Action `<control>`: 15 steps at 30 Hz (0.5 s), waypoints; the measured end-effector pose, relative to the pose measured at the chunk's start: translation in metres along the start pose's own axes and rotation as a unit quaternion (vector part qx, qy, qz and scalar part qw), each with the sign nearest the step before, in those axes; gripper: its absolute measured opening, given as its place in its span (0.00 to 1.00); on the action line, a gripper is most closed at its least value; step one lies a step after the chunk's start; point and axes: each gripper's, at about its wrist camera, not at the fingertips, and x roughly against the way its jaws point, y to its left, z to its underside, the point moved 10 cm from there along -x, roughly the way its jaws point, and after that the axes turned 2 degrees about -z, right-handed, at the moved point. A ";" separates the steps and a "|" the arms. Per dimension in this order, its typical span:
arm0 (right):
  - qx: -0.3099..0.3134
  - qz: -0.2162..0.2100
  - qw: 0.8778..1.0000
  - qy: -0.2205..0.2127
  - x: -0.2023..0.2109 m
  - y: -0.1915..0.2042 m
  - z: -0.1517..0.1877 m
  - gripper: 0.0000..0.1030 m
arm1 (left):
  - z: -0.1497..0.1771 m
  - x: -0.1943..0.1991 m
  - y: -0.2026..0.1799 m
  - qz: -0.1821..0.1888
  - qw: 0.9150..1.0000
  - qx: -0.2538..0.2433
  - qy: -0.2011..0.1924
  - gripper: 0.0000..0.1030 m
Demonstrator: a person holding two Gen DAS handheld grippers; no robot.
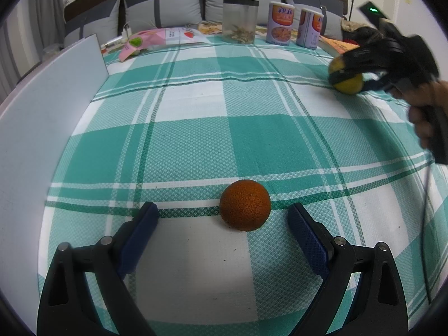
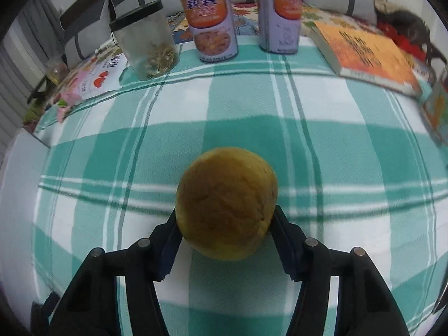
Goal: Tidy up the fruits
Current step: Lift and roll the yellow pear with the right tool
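i count two fruits, one orange (image 1: 245, 205) and one yellow fruit (image 2: 226, 203), two printed cans (image 2: 209, 22) (image 2: 279, 15), one clear jar (image 2: 145, 39), one book (image 2: 366, 53), and one pink packet (image 1: 165, 37).

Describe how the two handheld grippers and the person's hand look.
Left gripper: black angular linkage arms with silver pivot pins, and dark blue textured pads on its fingers. Right gripper: the same build; from the left camera its black body shows a green indicator light and a thin dark cable. The hand is bare, no sleeve visible.
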 end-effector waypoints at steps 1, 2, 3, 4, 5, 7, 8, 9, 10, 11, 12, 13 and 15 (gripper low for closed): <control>-0.012 -0.028 1.000 0.001 0.007 0.000 0.007 0.58 | 0.000 0.000 0.000 0.000 1.000 0.000 0.000 0.92; -0.026 -0.060 0.998 0.003 0.016 0.000 0.018 0.58 | 0.000 0.000 0.000 0.000 1.000 0.000 0.000 0.92; -0.035 -0.081 0.996 0.006 0.022 0.001 0.029 0.57 | 0.000 0.000 0.000 0.000 1.000 0.000 0.000 0.92; -0.043 -0.105 0.993 0.013 0.029 0.003 0.042 0.57 | 0.000 0.000 0.000 0.000 1.000 0.000 0.000 0.92; -0.052 -0.127 0.990 0.020 0.035 0.005 0.057 0.52 | 0.000 0.000 0.000 0.000 1.000 0.000 0.000 0.92; -0.071 -0.179 0.981 0.025 0.048 0.005 0.089 0.43 | 0.000 0.000 0.000 0.000 1.000 0.000 0.000 0.92; -0.080 -0.186 0.979 0.026 0.051 0.000 0.098 0.38 | 0.000 0.000 0.000 0.000 1.000 0.000 0.000 0.92; -0.087 -0.182 0.979 0.023 0.053 -0.006 0.106 0.38 | 0.000 0.000 0.000 0.000 1.000 0.000 0.000 0.92; -0.090 -0.175 0.980 0.019 0.055 -0.016 0.116 0.38 | 0.000 0.000 0.000 0.000 1.000 0.000 0.000 0.92; -0.096 -0.172 0.980 0.016 0.056 -0.024 0.121 0.35 | 0.000 0.000 0.000 0.000 1.000 0.000 0.000 0.92; -0.108 -0.175 0.979 0.013 0.058 -0.030 0.123 0.29 | 0.000 0.000 0.000 0.000 1.000 0.000 0.000 0.92; -0.117 -0.176 0.977 0.012 0.060 -0.035 0.124 0.29 | 0.000 0.000 0.000 0.000 1.000 0.000 0.000 0.92; -0.122 -0.158 0.980 0.003 0.067 -0.045 0.125 0.29 | 0.000 0.000 0.000 0.000 1.000 0.000 -0.001 0.92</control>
